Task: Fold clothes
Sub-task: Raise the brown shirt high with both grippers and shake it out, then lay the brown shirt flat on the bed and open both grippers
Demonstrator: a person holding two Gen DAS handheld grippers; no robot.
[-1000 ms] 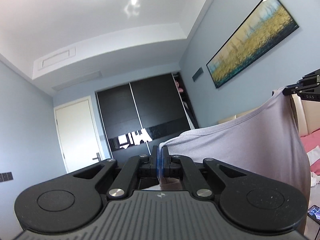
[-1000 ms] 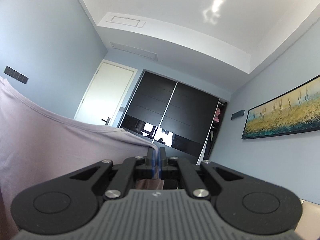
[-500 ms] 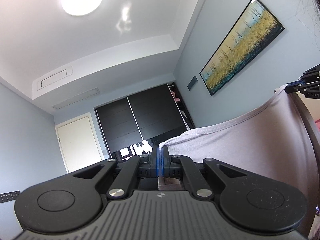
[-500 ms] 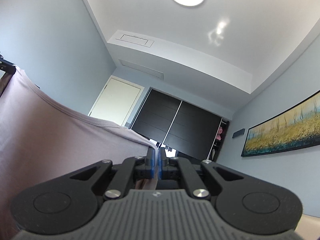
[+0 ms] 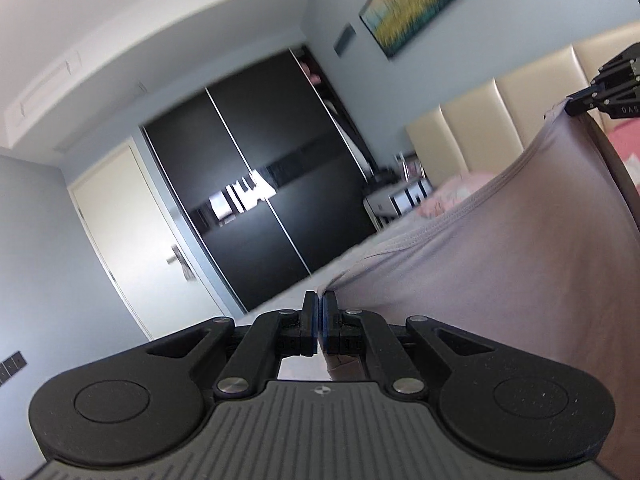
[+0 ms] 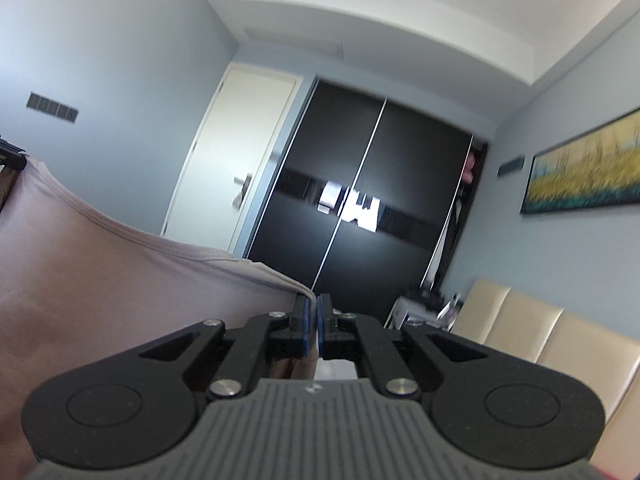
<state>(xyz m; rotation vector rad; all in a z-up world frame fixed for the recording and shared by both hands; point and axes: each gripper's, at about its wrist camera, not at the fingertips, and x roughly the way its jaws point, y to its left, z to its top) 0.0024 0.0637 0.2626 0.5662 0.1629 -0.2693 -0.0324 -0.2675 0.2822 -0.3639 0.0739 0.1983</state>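
Bedroom, dark wardrobe [image 5: 256, 200] ahead, bed [image 5: 440, 196] at right; shirt [image 5: 500, 264] held up in the air.
Left hand-held gripper [image 5: 319, 322] was clamped on one top corner of the shirt, right hand-held gripper [image 6: 311, 322] on the other, jaws nearly together on cloth. The hem edge sagged between them and the body hung below, out of view. Judgement: keep both pinches firm and level, and draw the edge taut before laying the shirt flat, or it may crease.

A home bedroom: padded headboard [image 5: 500, 120], sliding wardrobe [image 6: 372, 208].
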